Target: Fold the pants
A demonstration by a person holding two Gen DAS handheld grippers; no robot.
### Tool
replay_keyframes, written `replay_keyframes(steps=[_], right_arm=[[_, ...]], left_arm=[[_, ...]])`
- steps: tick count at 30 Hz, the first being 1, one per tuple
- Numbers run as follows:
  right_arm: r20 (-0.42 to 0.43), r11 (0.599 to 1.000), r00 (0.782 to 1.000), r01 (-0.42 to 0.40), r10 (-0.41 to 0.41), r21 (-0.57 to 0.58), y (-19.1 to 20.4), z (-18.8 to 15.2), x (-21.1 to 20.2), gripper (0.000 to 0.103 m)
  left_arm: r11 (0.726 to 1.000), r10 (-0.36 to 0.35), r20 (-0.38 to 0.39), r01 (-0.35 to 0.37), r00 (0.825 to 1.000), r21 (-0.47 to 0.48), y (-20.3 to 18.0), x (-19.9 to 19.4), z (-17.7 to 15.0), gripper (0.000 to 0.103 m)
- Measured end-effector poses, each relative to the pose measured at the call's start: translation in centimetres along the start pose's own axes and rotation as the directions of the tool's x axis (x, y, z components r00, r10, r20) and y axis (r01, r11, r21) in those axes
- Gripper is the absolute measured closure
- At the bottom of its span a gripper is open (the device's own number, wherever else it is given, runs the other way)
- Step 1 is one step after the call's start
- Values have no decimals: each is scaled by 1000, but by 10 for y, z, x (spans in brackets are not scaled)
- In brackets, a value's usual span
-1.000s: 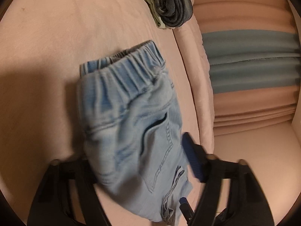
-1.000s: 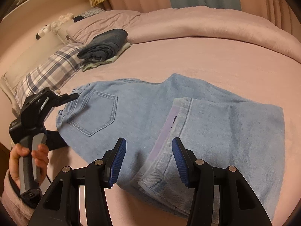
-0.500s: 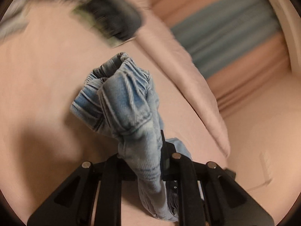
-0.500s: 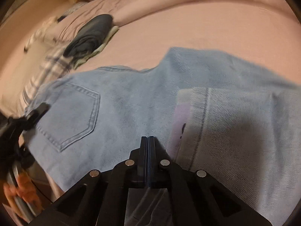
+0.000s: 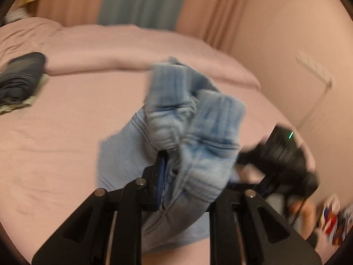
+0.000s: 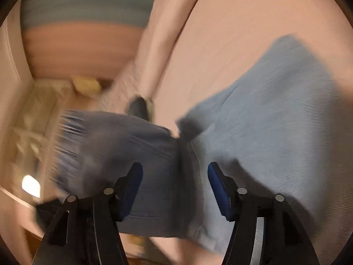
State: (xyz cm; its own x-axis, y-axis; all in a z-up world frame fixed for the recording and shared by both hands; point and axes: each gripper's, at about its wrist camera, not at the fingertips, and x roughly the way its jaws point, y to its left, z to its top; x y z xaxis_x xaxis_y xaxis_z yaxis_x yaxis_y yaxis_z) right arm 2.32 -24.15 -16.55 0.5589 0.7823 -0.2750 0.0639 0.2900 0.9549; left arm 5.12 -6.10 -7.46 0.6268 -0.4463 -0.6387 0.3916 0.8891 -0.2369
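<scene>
Spreading across the pink bed [image 5: 66, 114], light-blue pants [image 6: 275, 132] now lying partly doubled, waist end lifted off the sheet where it lay flat a second ago. Pinching the bunched elastic waistband [image 5: 194, 119], left gripper [image 5: 174, 176] carrying it toward the leg end. Having clamped shut half a second back, right gripper [image 6: 175, 187] now spreading wide above the cloth, suggesting the fold nearing completion.

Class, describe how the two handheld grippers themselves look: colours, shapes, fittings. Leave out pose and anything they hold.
Both grippers share one build. The right gripper has black angular linkage arms with triangular cut-outs, round silver pivot pins, and blue ribbed pads on its fingers. The left gripper shows the same black frame, silver pins and a blue ribbed pad. In the left view, the right gripper's black body carries a small green light.
</scene>
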Motion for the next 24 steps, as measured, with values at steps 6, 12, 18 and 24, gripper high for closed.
replay_keyframes(steps=[6,12,18,24], right_arm=[[86,977,992,-108,93,183,-43,6,-48,39],[23,982,998,-54,51,179,-36,0,-35,29],[11,974,998,-67,66,217,-30,7,-39,22],[-69,982,981,186,-184,23,4,6,-12,24]], left_arm=[[988,52,-196,-23,979,150,-32,49,-35,81],[969,78,-201,-27,976,245,-41,36,-46,13],[989,-22,-129,41,991,144,-29,7,-42,5],[1000,7,-143,-6,990,9,-8,7,-44,5]])
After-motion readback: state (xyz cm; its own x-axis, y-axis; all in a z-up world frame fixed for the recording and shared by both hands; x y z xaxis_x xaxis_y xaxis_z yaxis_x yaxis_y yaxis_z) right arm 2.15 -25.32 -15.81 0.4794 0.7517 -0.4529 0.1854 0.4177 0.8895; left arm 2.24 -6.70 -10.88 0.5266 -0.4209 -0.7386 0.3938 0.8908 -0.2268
